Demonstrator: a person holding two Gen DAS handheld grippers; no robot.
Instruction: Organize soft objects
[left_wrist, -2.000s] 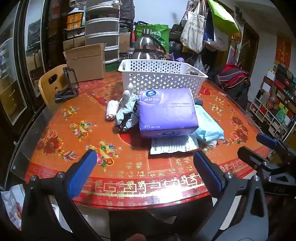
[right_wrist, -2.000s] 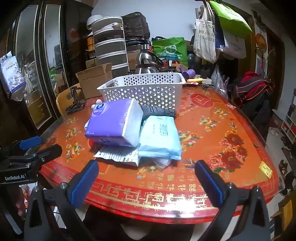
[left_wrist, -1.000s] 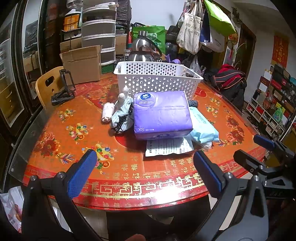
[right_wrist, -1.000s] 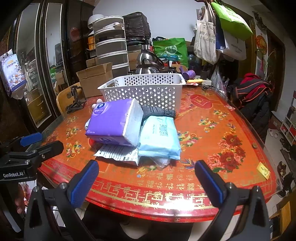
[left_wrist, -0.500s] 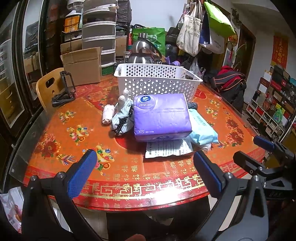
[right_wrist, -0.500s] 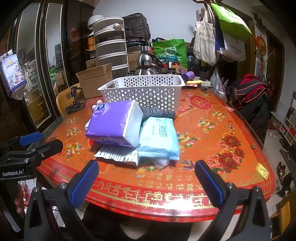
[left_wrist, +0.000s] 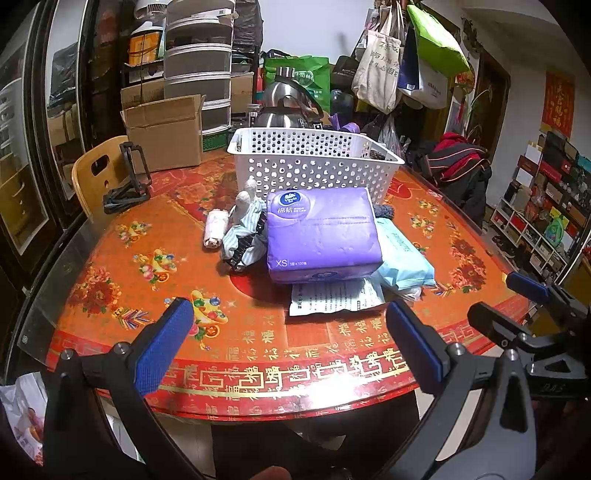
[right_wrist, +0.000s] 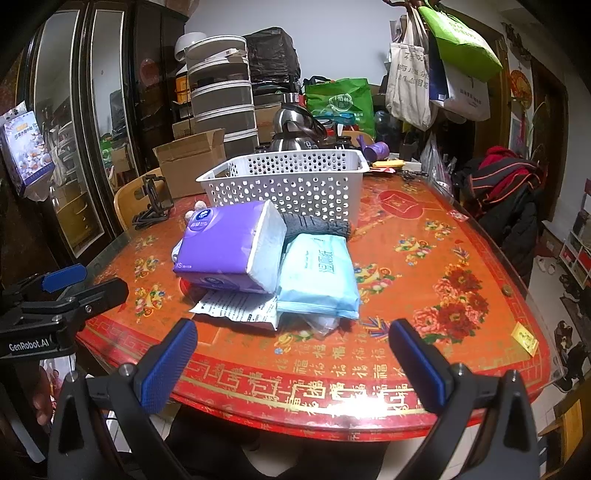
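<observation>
A purple tissue pack (left_wrist: 321, 236) (right_wrist: 225, 251) lies in the middle of the red table, on a white printed packet (left_wrist: 334, 297) (right_wrist: 240, 308). A light blue wipes pack (left_wrist: 400, 256) (right_wrist: 317, 273) leans at its right. A dark knitted item (right_wrist: 314, 223) sits behind them. A striped cloth bundle (left_wrist: 243, 236) and a white roll (left_wrist: 215, 229) lie to the left. A white perforated basket (left_wrist: 314, 162) (right_wrist: 284, 184) stands behind. My left gripper (left_wrist: 288, 343) and right gripper (right_wrist: 291, 350) are open and empty, at the table's near edge.
A black phone stand (left_wrist: 127, 184) sits at the back left of the table (left_wrist: 258, 369). A cardboard box (left_wrist: 162, 134), a kettle (left_wrist: 284, 103), hanging bags and a wooden chair (left_wrist: 92, 173) crowd the far side. A yellow note (right_wrist: 524, 338) lies near the right edge.
Both grippers have drifted slightly back from the pile, so the objects look a bit farther away. Nothing on the table has moved.
</observation>
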